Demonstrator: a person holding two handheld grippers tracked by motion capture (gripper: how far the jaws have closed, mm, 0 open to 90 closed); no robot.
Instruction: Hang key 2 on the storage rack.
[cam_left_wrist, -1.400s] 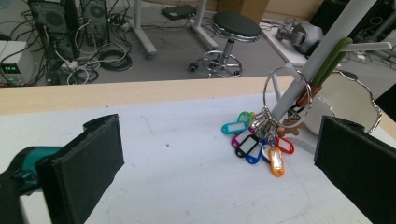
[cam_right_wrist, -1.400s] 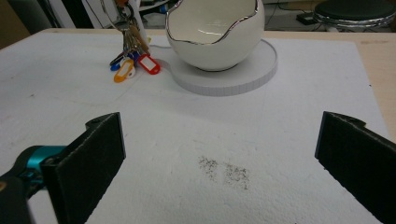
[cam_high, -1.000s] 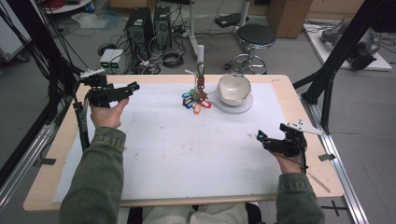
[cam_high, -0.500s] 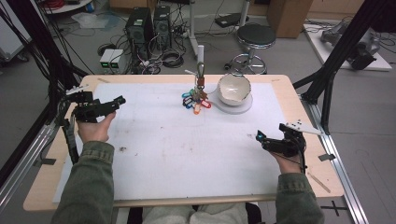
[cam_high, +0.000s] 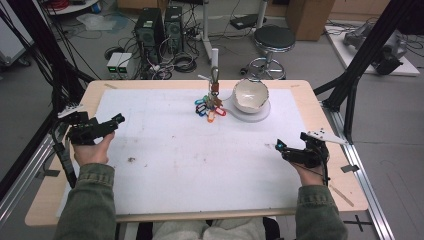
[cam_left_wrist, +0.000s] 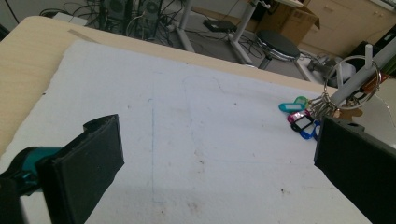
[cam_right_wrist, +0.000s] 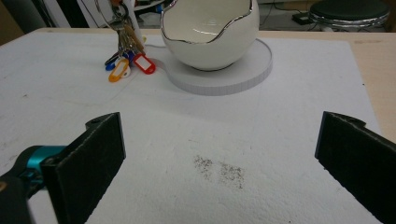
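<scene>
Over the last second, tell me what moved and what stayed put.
The left gripper drew back toward the person and outward to the table's left edge, its jaws open and empty throughout. The right gripper stayed by the right edge, open. The keys and the bowl did not shift.

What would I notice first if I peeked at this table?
Probably the bunch of keys with colourful tags near the far edge of the table's white mat, hanging from a ring on a post. Right beside it sits a white bowl shaped like a cracked eggshell on a round white base.
</scene>
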